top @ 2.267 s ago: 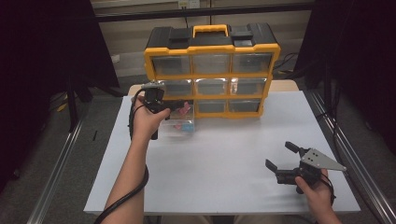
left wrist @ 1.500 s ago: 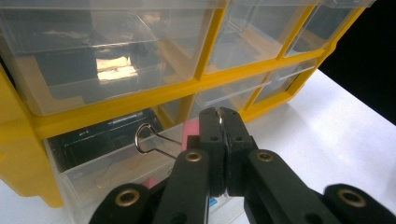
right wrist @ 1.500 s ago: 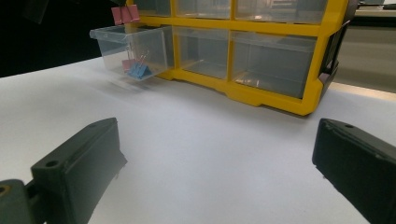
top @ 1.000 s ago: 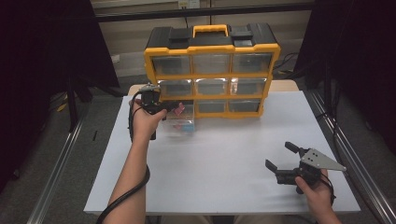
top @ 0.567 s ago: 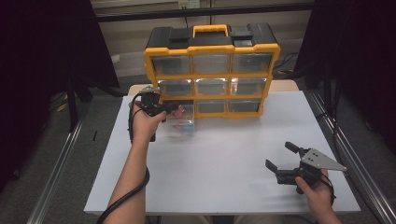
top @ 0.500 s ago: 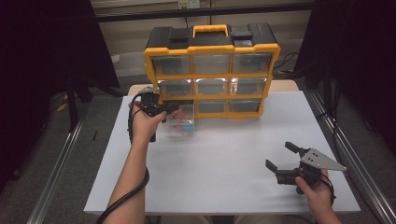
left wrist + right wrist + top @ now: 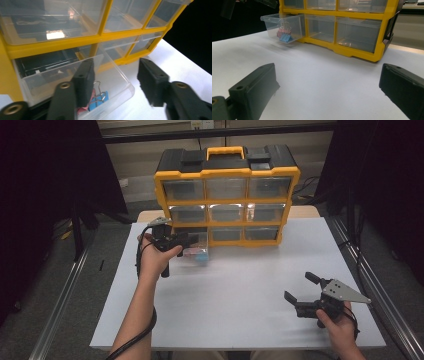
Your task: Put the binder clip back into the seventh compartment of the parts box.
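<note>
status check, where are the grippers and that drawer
Left gripper jaws just opening, astride pulled-out drawer front. Right gripper open, resting apart. Binder clips inside drawer. Nothing blocking.

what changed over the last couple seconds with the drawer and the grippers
The left gripper pulled the clear drawer with binder clips slightly further out of the yellow organizer; its jaws have just been opening, one inside the drawer, one outside. The right gripper stayed open and in place on the table.

No readable text, labels, brands or numbers anywhere. Yellow organizer point(image 7: 227, 175) and its clear drawers point(image 7: 283, 23) look unmarked; any moulded lettering on the black lid may simply be too small to make out.
</note>
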The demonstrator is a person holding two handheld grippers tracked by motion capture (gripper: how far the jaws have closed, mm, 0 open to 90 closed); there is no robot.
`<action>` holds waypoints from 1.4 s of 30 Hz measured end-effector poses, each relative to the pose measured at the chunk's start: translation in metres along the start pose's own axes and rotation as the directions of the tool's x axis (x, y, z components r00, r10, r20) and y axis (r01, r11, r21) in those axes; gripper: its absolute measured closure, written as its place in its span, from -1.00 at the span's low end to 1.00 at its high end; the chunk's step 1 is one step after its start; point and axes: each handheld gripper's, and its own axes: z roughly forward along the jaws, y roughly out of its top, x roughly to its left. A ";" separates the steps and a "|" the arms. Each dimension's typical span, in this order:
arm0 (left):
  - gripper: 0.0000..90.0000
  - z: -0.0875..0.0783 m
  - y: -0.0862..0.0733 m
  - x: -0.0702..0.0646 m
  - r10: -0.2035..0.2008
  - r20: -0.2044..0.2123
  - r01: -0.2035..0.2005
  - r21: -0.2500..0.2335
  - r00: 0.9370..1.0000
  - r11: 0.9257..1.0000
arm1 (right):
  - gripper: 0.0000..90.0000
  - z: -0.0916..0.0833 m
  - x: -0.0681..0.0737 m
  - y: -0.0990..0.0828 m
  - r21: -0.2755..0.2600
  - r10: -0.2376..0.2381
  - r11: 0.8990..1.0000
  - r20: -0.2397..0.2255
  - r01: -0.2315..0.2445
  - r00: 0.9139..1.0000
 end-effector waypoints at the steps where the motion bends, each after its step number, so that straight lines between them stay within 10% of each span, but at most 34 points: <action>1: -0.05 -0.001 -0.001 -0.001 0.006 0.008 -0.006 0.004 1.000 1.000 | -0.98 0.000 0.000 0.000 -0.003 -0.001 1.000 0.001 0.001 1.000; 23: -0.62 -0.008 -0.024 -0.014 0.001 -0.015 -0.001 -0.045 1.000 0.999 | -0.98 0.001 0.000 0.000 -0.001 0.002 1.000 0.002 -0.002 1.000; 42: -0.56 -0.015 -0.036 -0.024 0.012 -0.034 -0.014 -0.062 0.999 0.998 | -0.98 0.003 0.000 0.000 0.002 0.006 1.000 0.004 -0.006 1.000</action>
